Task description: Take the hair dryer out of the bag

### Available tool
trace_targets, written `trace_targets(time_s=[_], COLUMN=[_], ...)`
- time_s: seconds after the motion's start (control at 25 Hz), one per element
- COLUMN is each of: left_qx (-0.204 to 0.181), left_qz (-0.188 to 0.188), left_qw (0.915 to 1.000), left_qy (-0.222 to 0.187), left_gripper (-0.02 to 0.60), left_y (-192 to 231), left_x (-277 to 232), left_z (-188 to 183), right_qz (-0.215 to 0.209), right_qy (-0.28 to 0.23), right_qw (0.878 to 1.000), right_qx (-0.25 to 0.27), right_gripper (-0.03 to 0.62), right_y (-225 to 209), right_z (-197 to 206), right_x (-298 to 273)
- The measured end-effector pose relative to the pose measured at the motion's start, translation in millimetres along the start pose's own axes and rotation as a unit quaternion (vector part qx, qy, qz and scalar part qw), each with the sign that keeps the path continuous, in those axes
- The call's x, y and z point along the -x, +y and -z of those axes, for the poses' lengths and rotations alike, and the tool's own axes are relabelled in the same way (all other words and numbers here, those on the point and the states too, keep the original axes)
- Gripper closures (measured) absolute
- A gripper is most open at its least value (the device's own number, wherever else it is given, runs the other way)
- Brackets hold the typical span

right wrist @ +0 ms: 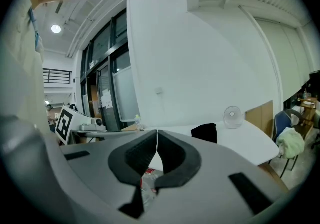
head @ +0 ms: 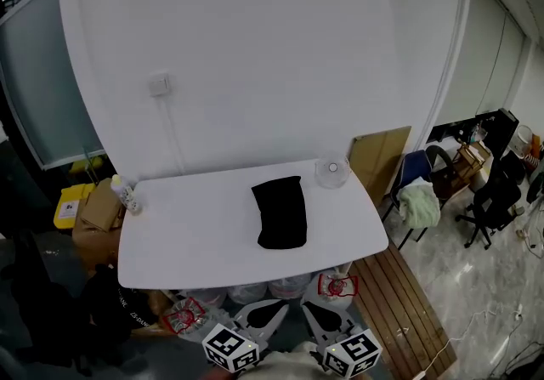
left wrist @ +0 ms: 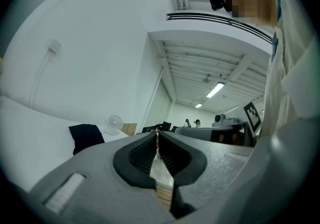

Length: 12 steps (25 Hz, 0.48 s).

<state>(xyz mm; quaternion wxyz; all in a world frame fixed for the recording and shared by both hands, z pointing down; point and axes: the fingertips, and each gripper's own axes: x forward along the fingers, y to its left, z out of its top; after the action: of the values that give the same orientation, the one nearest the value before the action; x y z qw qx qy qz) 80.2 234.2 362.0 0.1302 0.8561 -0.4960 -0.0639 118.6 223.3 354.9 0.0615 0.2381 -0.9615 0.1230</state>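
Head view: a white table (head: 195,242) with rounded corners stands against a plain white wall (head: 255,47). The wall carries a socket (head: 159,83) with a cable running down from it. The tabletop is smooth and matte. A glossy tiled floor (head: 476,285) and a slatted wooden platform (head: 399,302) lie to the right of the fingers. A cardboard panel (head: 380,157) leans by the table's far right corner. Crumpled plastic bags (head: 255,292) sit under the table's near edge, just ahead of the fingertips.

The bag (head: 281,212) is black, soft cloth, roughly rectangular, and lies flat near the middle of the table. It is ahead of both sets of fingers and well apart from them. Its contents cannot be seen. A small round fan (head: 332,171) stands beyond the bag, to its right. A pale bottle (head: 126,194) stands at the far left corner.

The left gripper (head: 265,312) and the right gripper (head: 316,312) are side by side short of the table's near edge, each bearing a marker cube. Both are grey moulded plastic with dark ribbed pads (left wrist: 142,153). In the left gripper view, the left gripper's (left wrist: 157,135) jaws meet with nothing between them, and the bag shows to the left of the fingers. In the right gripper view, the right gripper's (right wrist: 157,135) jaws are likewise closed and empty, with the bag to the right of the fingers.
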Motion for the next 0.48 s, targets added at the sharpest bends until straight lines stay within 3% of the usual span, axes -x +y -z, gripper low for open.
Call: trace_targets(time_s=[0.24,0.48], left_qx=[-0.001,0.011], left_qz=[-0.019,-0.043], left_qw=[0.9998,0.999], left_qy=[-0.006,-0.001], left_gripper=[0.562,0.561], left_y=[2,32], left_x=[-28,-31], left_z=[-4,1], right_qz=[-0.012,-0.035], right_qy=[0.007,0.01], right_qw=[1.0,0.999], right_qx=[-0.004,-0.006], right_gripper=[0.577,0.577], right_y=[-37,-41], right_z=[-6,-4], right_x=[-2,-32])
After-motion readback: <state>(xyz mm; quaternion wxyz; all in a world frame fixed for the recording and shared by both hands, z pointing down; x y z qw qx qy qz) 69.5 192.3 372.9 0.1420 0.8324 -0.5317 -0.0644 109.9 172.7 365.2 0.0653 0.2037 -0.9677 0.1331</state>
